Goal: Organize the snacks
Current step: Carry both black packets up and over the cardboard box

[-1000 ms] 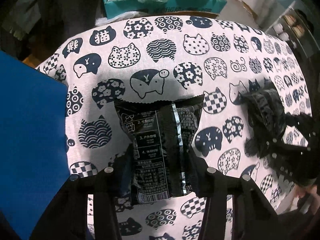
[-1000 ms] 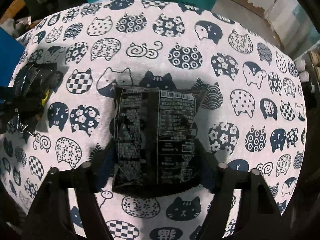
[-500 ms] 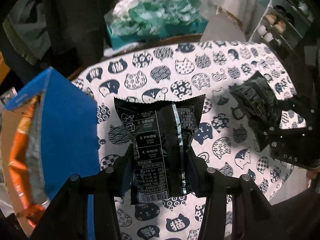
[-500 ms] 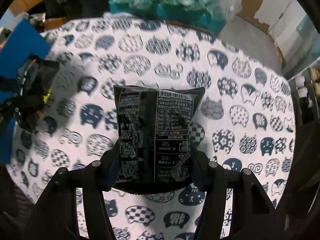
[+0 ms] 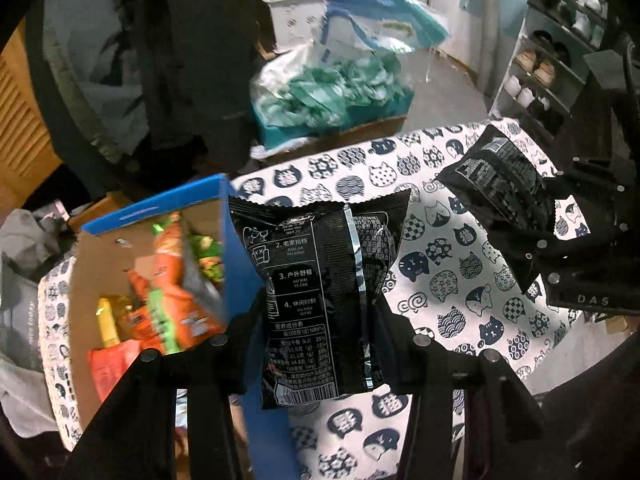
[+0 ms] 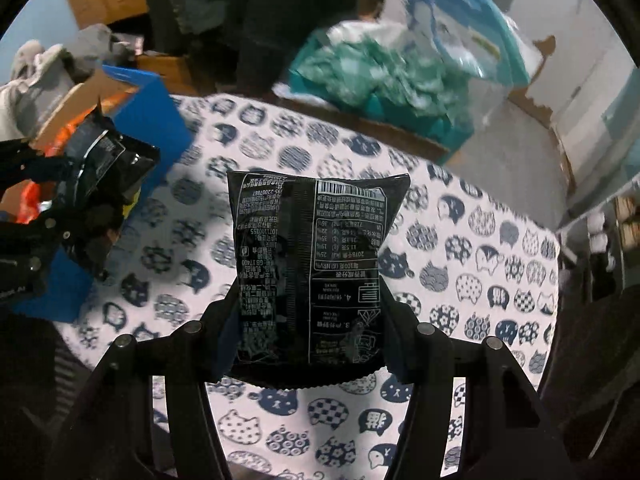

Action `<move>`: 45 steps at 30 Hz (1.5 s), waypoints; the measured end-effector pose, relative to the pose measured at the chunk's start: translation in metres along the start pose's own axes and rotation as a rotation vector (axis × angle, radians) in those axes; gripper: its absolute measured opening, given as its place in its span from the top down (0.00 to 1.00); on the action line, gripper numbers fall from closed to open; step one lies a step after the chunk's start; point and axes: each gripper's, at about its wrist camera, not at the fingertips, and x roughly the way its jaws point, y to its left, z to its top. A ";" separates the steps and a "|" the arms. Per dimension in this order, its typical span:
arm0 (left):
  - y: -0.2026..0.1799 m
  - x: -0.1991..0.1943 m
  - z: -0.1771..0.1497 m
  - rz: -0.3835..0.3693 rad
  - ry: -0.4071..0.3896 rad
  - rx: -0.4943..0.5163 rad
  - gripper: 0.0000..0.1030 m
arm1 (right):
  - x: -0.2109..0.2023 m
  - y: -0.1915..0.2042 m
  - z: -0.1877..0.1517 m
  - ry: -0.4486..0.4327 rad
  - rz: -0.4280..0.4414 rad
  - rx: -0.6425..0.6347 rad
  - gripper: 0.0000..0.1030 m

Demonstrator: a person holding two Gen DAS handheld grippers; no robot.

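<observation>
- The left gripper (image 5: pixel 320 344) has its black fingers (image 5: pixel 404 344) clamped on the lower half of a black foil snack packet with white printed text and a silver back seam (image 5: pixel 320 292). The packet stands upright between them, clear of the table, and gripping low leaves its top edge free to go first into a container.
- The right gripper (image 6: pixel 308 344) likewise pinches a second black foil snack packet with a barcode near its top edge (image 6: pixel 312 264) by its lower end, held in the air above the cat-print tablecloth (image 6: pixel 460 280). Its printing reads upside down, so it was taken by the opposite end.
- Just left of the left-hand packet sits an open cardboard box with blue outer walls (image 5: pixel 228 240). In it lie orange and green snack bags (image 5: pixel 172 300), and something yellow whose kind I cannot tell through the blur.
- I judge the box to be the collecting place, with the left packet nearest its wall and likely first in.
- The white tablecloth printed with navy cat heads shows no loose snacks in either view, so these two packets may be the last.
- Beyond the table stands a teal box heaped with crumpled green-and-white plastic (image 5: pixel 332 92); at far right, a shelf of shoes (image 5: pixel 548 60).
</observation>
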 end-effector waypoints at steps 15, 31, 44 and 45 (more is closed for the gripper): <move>0.046 -0.047 -0.013 0.018 -0.078 -0.046 0.53 | -0.036 0.054 0.040 -0.082 0.066 -0.087 0.44; 0.121 -0.057 -0.042 0.059 -0.079 -0.170 0.53 | -0.031 0.129 0.089 -0.111 0.148 -0.183 0.44; 0.185 -0.047 -0.081 0.108 -0.045 -0.299 0.53 | -0.006 0.196 0.123 -0.066 0.193 -0.245 0.44; 0.189 -0.045 -0.083 0.115 -0.042 -0.305 0.53 | -0.003 0.201 0.124 -0.061 0.193 -0.252 0.44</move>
